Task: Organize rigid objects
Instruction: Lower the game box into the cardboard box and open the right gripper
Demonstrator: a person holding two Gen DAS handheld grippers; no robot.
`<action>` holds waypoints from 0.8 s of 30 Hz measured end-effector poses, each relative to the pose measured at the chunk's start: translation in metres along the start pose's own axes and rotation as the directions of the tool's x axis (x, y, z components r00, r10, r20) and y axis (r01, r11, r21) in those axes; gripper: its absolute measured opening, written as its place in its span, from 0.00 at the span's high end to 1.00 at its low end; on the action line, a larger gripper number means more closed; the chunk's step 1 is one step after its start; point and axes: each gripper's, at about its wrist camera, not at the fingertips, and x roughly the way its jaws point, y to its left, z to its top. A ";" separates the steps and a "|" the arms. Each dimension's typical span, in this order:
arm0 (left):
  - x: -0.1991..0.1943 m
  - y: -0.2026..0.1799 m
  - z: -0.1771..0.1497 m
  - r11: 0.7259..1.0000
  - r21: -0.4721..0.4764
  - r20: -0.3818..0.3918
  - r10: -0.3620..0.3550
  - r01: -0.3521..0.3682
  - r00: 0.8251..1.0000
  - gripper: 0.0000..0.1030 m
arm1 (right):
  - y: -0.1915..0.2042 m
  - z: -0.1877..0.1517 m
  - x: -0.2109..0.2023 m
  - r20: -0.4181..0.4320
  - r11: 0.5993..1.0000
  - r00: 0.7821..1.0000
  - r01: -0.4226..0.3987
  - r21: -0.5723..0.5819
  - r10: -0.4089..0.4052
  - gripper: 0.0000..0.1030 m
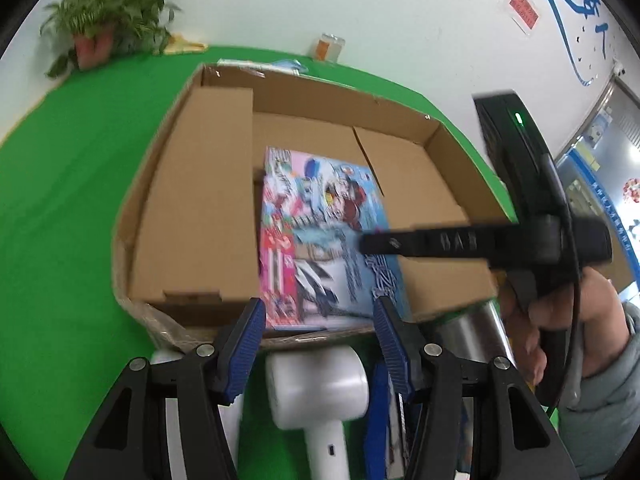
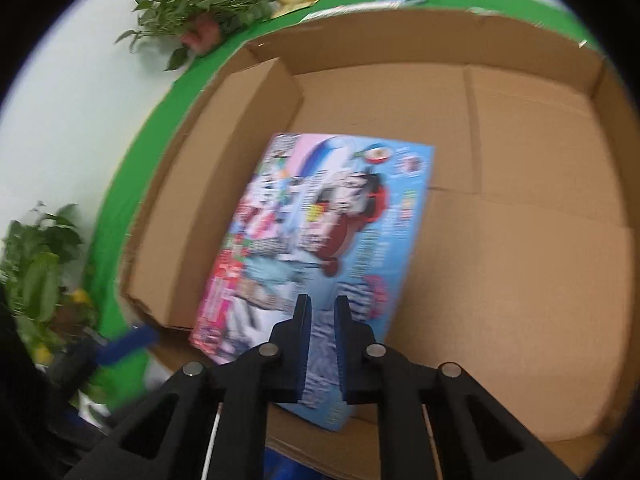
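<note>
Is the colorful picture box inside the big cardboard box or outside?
Inside. The colorful picture box lies on the floor of the cardboard box, beside a plain brown box.

An office-like room: white wall with blue painted lettering (image 1: pixel 576 4), a red notice (image 1: pixel 524 10), potted green plants (image 1: pixel 100 16), and a green-covered bench (image 1: pixel 60 200).

Motion blur makes the colourful box's (image 2: pixel 320 220) printed text unreadable.
</note>
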 end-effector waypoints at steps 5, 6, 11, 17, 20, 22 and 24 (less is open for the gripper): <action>-0.004 0.000 -0.004 1.000 -0.010 0.009 -0.007 0.007 1.000 0.49 | 0.001 0.004 -0.012 0.062 0.997 0.995 0.072 0.016 -0.073 0.84; -0.004 0.000 -0.004 1.000 -0.010 0.007 -0.008 0.008 1.000 0.49 | -0.003 0.005 -0.018 0.086 0.993 0.989 0.120 0.020 -0.121 0.74; -0.003 -0.003 -0.006 1.000 0.003 0.009 0.014 -0.014 1.000 0.49 | -0.031 0.013 0.000 -0.004 0.989 0.993 0.114 0.091 -0.114 0.73; -0.003 -0.005 -0.007 1.000 -0.004 0.014 0.021 -0.021 1.000 0.49 | -0.010 0.010 0.011 -0.003 0.997 0.997 0.082 0.004 -0.082 0.81; -0.003 -0.008 -0.007 1.000 -0.007 0.019 0.016 -0.016 1.000 0.49 | -0.009 0.008 0.011 -0.008 0.995 0.995 0.096 0.007 -0.096 0.80; -0.004 -0.010 -0.008 1.000 -0.003 0.020 0.017 -0.017 1.000 0.49 | -0.008 0.000 -0.007 0.043 0.990 0.989 0.141 0.013 -0.142 0.71; -0.004 -0.012 -0.010 1.000 -0.002 0.015 0.010 -0.010 1.000 0.49 | -0.004 -0.015 -0.037 0.146 0.982 0.972 0.187 -0.014 -0.183 0.46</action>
